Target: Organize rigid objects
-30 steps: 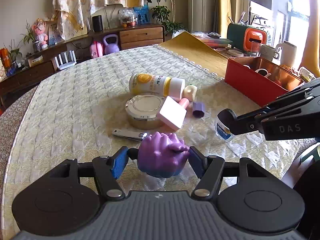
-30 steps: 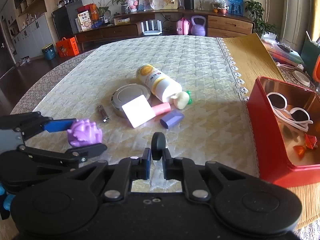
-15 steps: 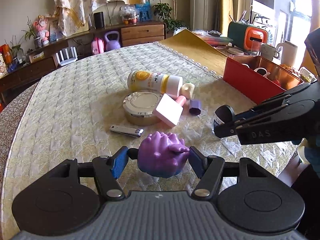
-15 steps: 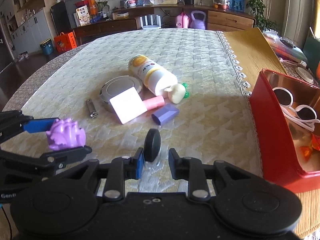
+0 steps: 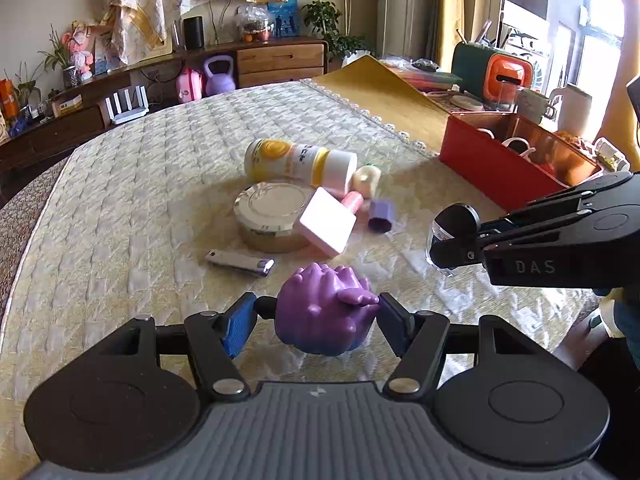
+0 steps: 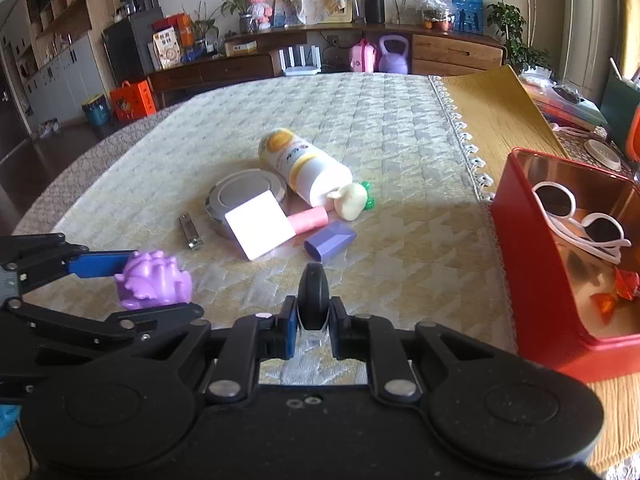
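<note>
My left gripper (image 5: 318,316) is shut on a purple spiky toy (image 5: 324,314), held above the table; the toy also shows in the right wrist view (image 6: 154,282). My right gripper (image 6: 314,314) is shut on a small clear jar with a black lid (image 6: 313,298), which also shows in the left wrist view (image 5: 454,232). A pile lies mid-table: a white and yellow bottle (image 6: 302,166), a round tin (image 6: 244,196), a pink mirror (image 6: 260,230), a purple cap (image 6: 330,240), a nail clipper (image 6: 190,232) and a cream garlic-shaped toy (image 6: 350,200).
A red box (image 6: 520,240) at the right holds white sunglasses (image 6: 580,226) and red gem pieces (image 6: 618,290). A yellow mat (image 6: 492,116) lies beyond it. Mugs and an orange appliance (image 5: 506,80) stand behind the box.
My right gripper has closed on the jar and lifted it a little off the cloth. My left gripper still holds the purple toy, barely moved.
</note>
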`<state>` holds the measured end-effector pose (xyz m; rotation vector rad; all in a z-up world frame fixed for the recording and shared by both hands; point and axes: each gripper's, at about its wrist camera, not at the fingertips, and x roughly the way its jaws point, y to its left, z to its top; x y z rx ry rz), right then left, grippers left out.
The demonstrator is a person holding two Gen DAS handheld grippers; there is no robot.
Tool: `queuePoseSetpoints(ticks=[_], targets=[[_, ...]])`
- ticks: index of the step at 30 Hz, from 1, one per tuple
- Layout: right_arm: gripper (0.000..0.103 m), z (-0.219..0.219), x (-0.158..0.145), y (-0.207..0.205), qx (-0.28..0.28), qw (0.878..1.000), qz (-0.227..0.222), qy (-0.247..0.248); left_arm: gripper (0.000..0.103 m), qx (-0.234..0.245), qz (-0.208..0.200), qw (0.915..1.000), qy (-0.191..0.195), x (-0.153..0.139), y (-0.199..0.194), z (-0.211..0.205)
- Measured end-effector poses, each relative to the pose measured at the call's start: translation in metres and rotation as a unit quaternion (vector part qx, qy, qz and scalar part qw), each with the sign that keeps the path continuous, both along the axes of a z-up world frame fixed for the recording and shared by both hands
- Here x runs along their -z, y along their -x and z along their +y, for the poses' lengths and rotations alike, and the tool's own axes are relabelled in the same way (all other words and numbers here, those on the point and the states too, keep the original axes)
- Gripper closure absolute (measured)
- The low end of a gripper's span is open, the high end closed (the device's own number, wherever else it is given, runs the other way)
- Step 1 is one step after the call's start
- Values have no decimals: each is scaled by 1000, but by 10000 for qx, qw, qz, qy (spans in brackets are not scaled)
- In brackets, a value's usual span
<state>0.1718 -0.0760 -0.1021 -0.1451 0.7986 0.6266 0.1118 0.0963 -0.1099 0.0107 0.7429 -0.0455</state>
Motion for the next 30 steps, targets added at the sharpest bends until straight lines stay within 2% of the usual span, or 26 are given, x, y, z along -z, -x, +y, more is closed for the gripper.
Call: queuePoseSetpoints(ticks=[8, 17, 30], targets=[[88, -32, -31, 12, 81, 9994, -73, -316, 38, 155, -52, 9998, 131, -24, -3, -17], [88, -84, -64, 2, 437, 9972, -244, -553, 38, 460, -141, 9984, 280, -55, -18, -57], [88, -162, -72, -24, 974, 9928, -486, -496, 38, 999, -166, 9947, 170, -71, -57, -130]])
